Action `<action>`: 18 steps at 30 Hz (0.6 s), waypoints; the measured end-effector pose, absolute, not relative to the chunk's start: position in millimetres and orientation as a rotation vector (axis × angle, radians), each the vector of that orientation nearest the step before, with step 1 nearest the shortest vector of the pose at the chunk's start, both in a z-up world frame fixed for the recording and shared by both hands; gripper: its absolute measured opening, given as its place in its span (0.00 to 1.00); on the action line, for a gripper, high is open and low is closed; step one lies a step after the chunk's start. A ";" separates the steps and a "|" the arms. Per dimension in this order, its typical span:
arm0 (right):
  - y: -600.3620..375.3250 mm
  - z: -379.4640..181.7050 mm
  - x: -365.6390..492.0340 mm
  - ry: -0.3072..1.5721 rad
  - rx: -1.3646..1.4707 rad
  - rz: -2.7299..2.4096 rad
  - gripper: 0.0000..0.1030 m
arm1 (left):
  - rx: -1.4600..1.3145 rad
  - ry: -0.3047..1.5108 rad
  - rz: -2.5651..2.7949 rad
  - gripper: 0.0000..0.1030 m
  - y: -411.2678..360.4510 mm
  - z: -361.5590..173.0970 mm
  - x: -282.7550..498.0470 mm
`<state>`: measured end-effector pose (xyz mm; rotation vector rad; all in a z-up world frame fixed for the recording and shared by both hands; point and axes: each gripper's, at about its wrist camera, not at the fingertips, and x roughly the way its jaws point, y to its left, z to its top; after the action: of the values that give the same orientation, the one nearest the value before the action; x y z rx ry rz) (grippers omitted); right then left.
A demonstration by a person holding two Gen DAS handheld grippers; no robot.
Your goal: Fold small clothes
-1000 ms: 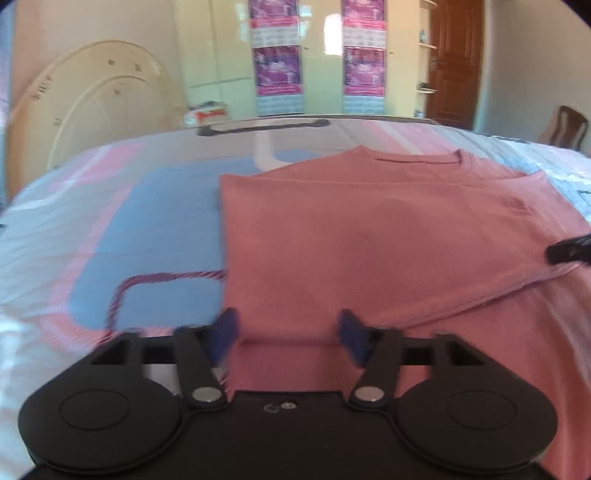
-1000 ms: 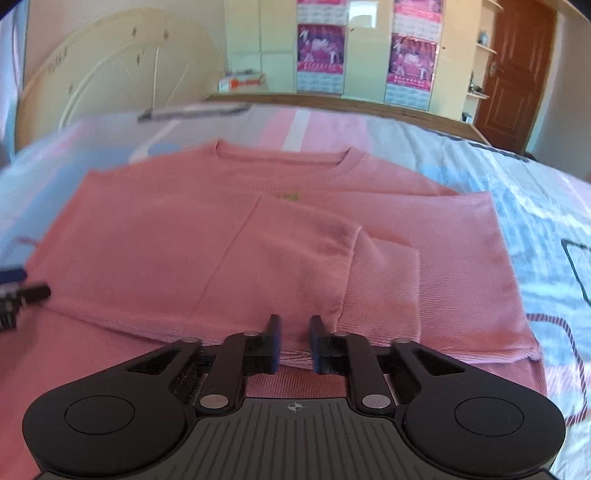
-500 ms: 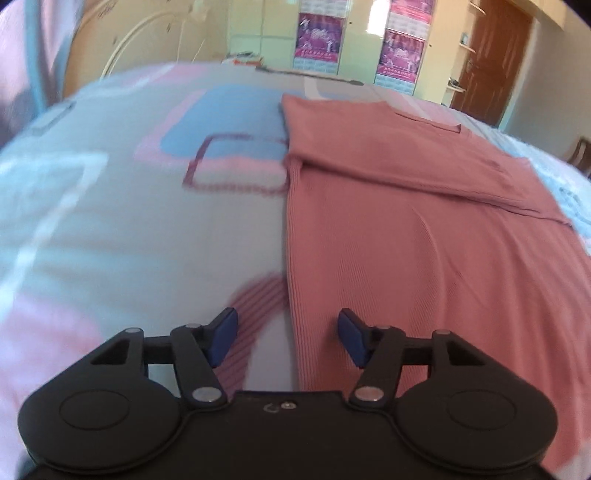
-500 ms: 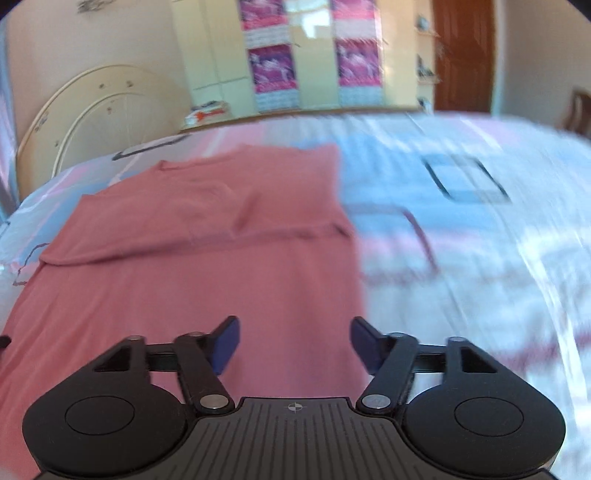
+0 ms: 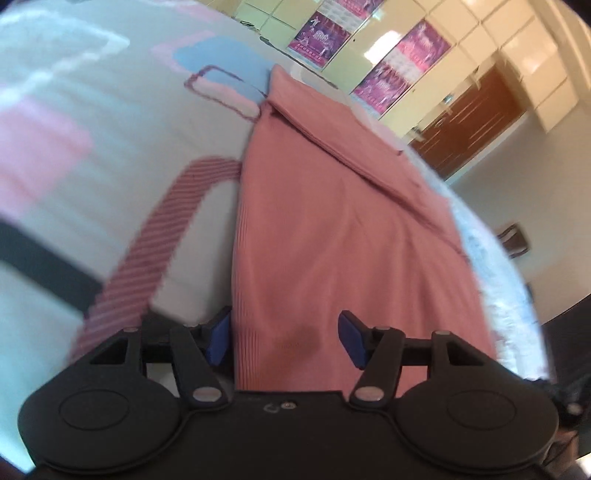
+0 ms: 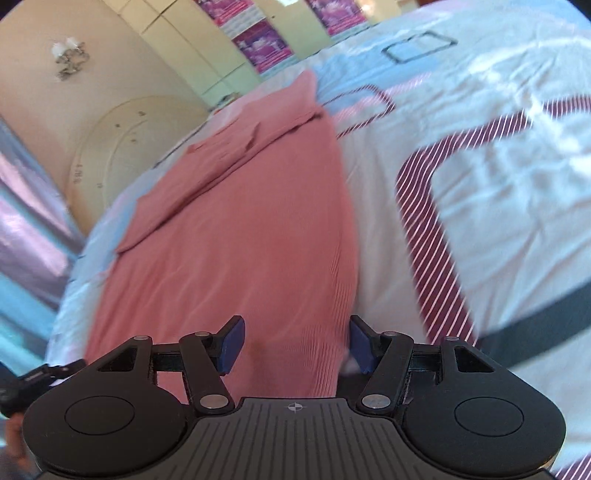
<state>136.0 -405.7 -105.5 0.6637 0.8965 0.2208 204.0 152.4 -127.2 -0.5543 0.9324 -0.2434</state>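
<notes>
Our left hand-held gripper (image 5: 284,341) is spread wide at the near left corner of the pink sweater (image 5: 332,229), holding nothing. Our right hand-held gripper (image 6: 295,345) is equally wide at the near right corner, its blue pads (image 6: 232,341) empty. The sweater lies flat on the patterned bedspread (image 6: 498,177), sleeves folded across its far end.

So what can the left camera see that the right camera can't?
Only the left wrist view shows the brown door and the dark chair. Only the right wrist view shows the round cream headboard and the wall lamp. Both show the pink sweater on the patterned bedsheet, purple posters, and open grippers at its bottom corners.
</notes>
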 end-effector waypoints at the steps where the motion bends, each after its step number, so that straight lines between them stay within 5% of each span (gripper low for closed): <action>1: -403.9 -106.5 132.1 0.901 0.691 0.245 0.59 | -0.579 0.923 -0.243 0.57 153.3 -128.9 200.5; 4: -403.7 -108.6 127.4 0.897 0.741 0.291 0.58 | -0.670 0.900 -0.224 0.49 159.7 -134.8 197.8; 6: -408.8 -114.9 132.5 0.900 0.787 0.301 0.34 | -0.674 0.902 -0.198 0.37 160.8 -137.0 200.4; 7: -411.5 -118.0 135.2 0.908 0.814 0.303 0.26 | -0.659 0.907 -0.184 0.16 160.2 -137.1 202.6; 8: -413.6 -121.0 138.9 0.916 0.828 0.304 0.07 | -0.625 0.913 -0.160 0.05 158.3 -136.2 204.5; 14: -426.7 -88.5 116.2 0.766 0.781 0.348 0.07 | -0.581 0.829 -0.115 0.06 161.8 -130.0 188.3; 18: -424.1 -112.1 123.9 0.915 0.729 0.271 0.07 | -0.595 0.847 -0.118 0.05 158.4 -139.1 192.8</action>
<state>123.9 -424.1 -112.1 0.7291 0.9145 0.2707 192.8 158.4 -139.1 -0.5947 0.8468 -0.1182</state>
